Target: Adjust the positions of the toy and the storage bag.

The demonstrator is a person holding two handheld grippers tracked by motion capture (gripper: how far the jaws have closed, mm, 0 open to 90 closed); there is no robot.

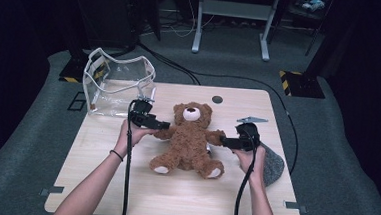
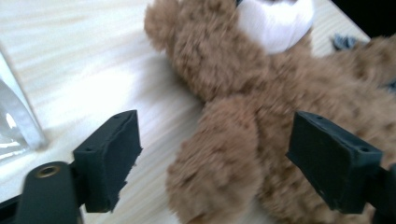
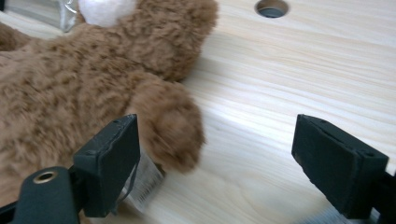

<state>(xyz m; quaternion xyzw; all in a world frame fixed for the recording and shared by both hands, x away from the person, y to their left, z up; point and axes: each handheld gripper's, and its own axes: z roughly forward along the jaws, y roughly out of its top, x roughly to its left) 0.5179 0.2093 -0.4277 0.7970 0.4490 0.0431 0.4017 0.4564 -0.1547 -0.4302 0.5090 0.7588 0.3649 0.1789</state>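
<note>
High view: brown teddy bear (image 1: 189, 140) lies on its back mid-bench (image 1: 123, 183), head toward the far edge, feet toward the near edge. I've got the left hand-held gripper (image 1: 163, 126) at the bear's arm on the left side and the right hand-held gripper (image 1: 225, 140) at the other arm, one on each flank.

Left gripper view: jaws released and spread wide, bear's arm (image 2: 217, 163) sits between the pads with a gap on both sides, nothing clamped. Corner of the clear bag (image 2: 16, 121) at the left margin.

Right gripper view: jaws also released and wide. Bear's paw (image 3: 170, 128) is just beside the left pad, a white sewn-in label (image 3: 142, 186) under it; bare wood in front of the right pad. Cable hole (image 3: 272, 8) toward the far edge.

Clear plastic bag (image 1: 117, 83) stands at the far-left corner of the bench, apart from the bear. Grey cloth item (image 1: 274, 167) at the right edge, by my right hand.
</note>
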